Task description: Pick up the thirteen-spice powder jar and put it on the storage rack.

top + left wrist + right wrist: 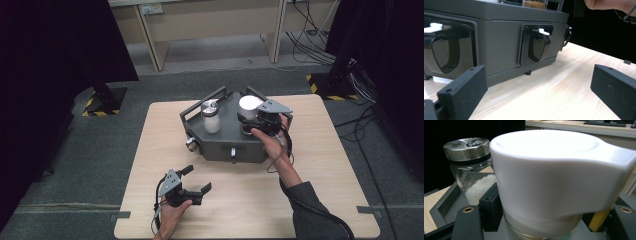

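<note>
White-lidded jar (248, 106) standing on dark grey rack (227, 145), far right corner, mid-worktop (320, 200). Count: 2 jars, 1 rack, 2 grippers, 2 white levers on rack's near face.

Containers: glass jar w/ metal cap (211, 117) on rack's left half, upright, part-filled w/ white granules; same jar in right gripper view (470, 170), granules heaped in lower part. White-lidded jar (554, 177) also glass below lid, lid w/ a spout-like lip to the right; contents hard to tell, brownish stuff seen in left gripper view (534, 4). Jars near each other, not touching.

Right gripper (257, 122) at white-lidded jar, fingers (467, 222) closed on its glass body just under the lid, one each side, right hand behind it over the rack's near right edge.

Left gripper (192, 182) low over worktop, well apart from rack, near front edge; fingers (464, 90) spread wide, nothing between, aimed at rack's front face. Front face w/ two black recessed pockets, each topped by a white lever (543, 31), other lever (434, 27) at left.
</note>
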`<move>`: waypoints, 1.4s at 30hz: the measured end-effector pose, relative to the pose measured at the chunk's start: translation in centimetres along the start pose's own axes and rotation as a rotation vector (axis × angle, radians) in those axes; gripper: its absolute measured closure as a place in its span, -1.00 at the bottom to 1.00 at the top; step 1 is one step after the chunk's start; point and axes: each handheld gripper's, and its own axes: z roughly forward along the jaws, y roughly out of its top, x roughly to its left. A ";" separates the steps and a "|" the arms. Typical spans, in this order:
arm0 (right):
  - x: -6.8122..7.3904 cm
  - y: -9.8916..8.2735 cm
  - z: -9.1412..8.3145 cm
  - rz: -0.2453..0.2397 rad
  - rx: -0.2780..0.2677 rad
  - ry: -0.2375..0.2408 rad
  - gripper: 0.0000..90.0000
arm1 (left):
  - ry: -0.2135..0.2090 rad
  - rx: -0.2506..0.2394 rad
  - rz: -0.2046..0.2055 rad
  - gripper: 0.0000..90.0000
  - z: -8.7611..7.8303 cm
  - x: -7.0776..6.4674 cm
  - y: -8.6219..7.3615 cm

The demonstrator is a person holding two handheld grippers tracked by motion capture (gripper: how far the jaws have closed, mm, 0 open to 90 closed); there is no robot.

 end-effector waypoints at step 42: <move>-0.7 -2.8 -5.3 0.119 -0.061 0.040 -0.96 | -0.001 0.008 0.001 -0.99 0.1 0.0 0.0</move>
